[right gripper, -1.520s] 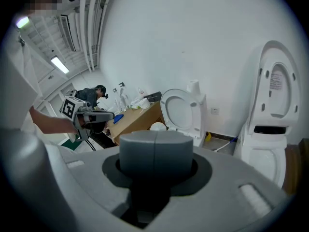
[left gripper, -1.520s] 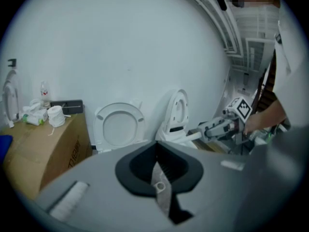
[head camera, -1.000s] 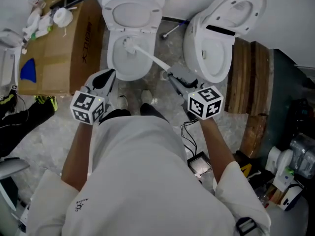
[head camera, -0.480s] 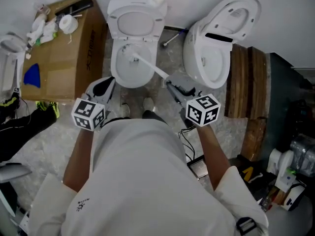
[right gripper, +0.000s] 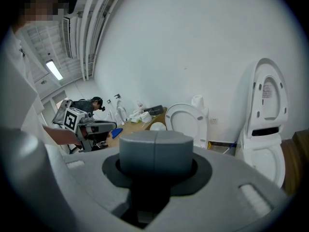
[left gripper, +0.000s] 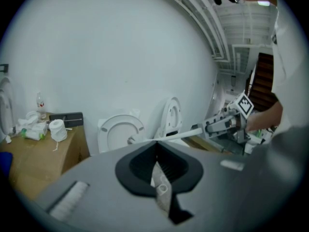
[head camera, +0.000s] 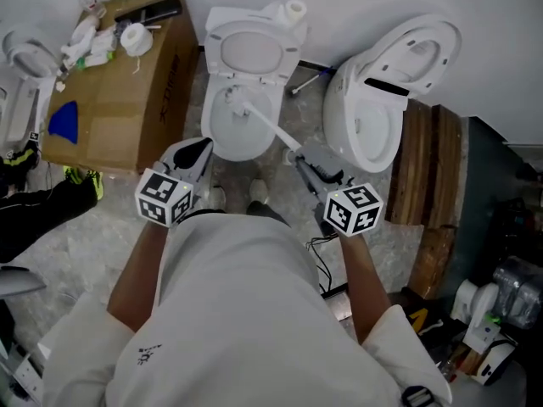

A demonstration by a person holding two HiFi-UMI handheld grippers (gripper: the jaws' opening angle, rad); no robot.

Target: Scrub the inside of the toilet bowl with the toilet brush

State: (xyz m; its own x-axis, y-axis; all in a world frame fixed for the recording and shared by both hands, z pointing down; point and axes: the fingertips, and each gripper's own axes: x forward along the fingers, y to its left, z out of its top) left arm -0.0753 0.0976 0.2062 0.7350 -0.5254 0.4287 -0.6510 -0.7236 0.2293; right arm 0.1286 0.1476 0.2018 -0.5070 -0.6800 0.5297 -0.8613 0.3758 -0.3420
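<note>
The right gripper (head camera: 299,154) is clenched on the near end of the toilet brush (head camera: 263,122). In its own view the two grey jaws are pressed together with just a seam between them (right gripper: 155,151). The left gripper view catches it from the side, with the white handle sticking out of it toward the toilet (left gripper: 169,136).

The left gripper (head camera: 193,153) is closed too, but on nothing. Its jaws meet at a thin line (left gripper: 155,149) and it just hangs near the bowl's left front edge.

The brush handle runs diagonally far and left from the right gripper. The bristle head sits inside the toilet bowl (head camera: 222,134), at its far-left side, below the raised seat and lid. A roll of toilet paper (head camera: 294,9) stands on the tank.

Just right of that is a second toilet (head camera: 365,125), turned at an angle with its lid up. There's a sticker inside that lid (right gripper: 267,91), but the print is way too small to read. Wooden planks (head camera: 424,151) lie on the floor to its right.

On the left is a cardboard box (head camera: 119,100) with dark lettering down its side that can't be made out. On top of it are another paper roll (head camera: 134,37), some clutter and a blue piece (head camera: 64,119).
</note>
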